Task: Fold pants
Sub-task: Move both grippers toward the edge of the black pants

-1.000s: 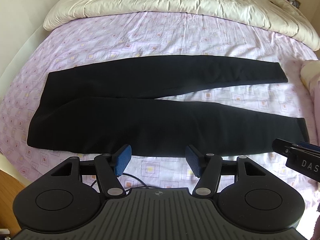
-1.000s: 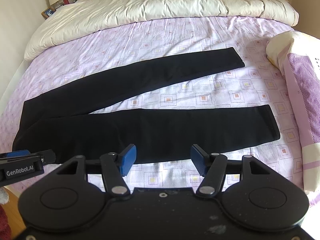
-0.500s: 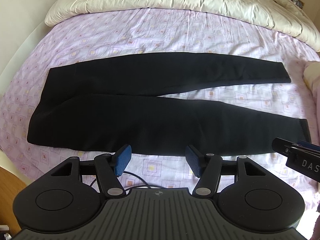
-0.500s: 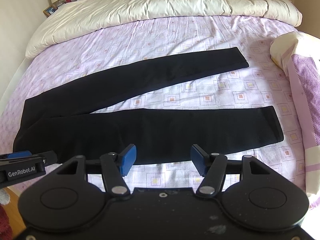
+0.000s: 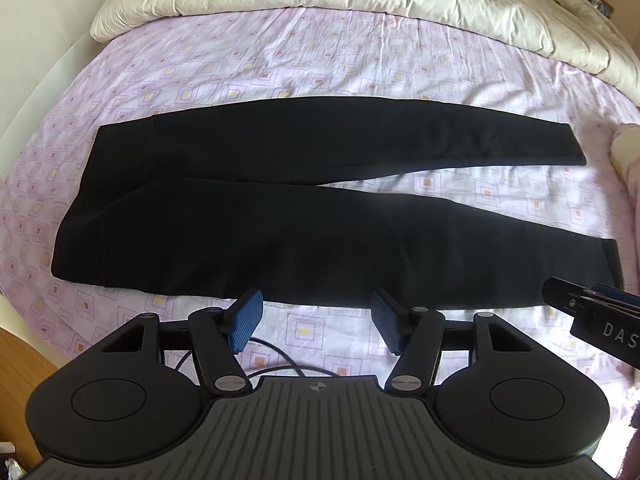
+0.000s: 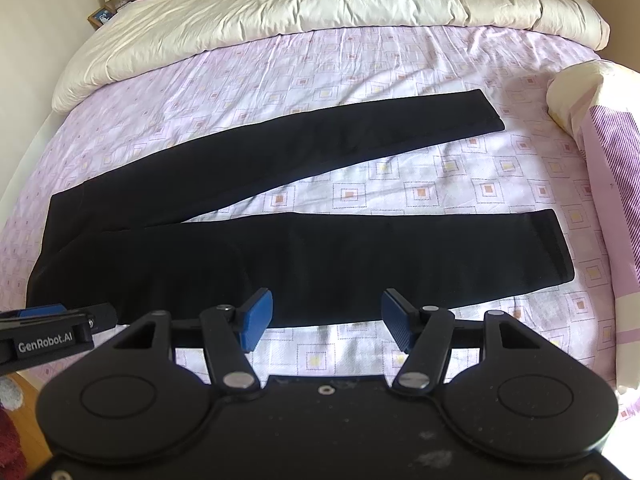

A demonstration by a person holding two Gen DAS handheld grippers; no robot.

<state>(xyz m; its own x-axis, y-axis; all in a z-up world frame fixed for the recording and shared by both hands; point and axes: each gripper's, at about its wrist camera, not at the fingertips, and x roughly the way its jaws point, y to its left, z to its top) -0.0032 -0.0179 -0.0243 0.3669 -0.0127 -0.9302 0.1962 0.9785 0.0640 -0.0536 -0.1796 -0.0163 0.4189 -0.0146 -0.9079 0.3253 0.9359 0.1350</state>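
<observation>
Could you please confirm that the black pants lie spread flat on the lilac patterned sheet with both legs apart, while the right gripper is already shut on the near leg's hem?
Not quite: the right gripper is open and holds nothing, as the right wrist view shows. The rest holds: the black pants lie spread flat on the lilac patterned sheet with both legs apart.

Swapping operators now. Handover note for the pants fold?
Left gripper: jaws open, empty, just short of the near leg's edge.
Right gripper: jaws open, empty, likewise short of the near leg.
Black pants: flat on the lilac bedsheet, waistband at left, cuffs at right, legs spread in a V.
Done: laid out only, no fold.
Left: every fold, probably leg onto leg first.
</observation>
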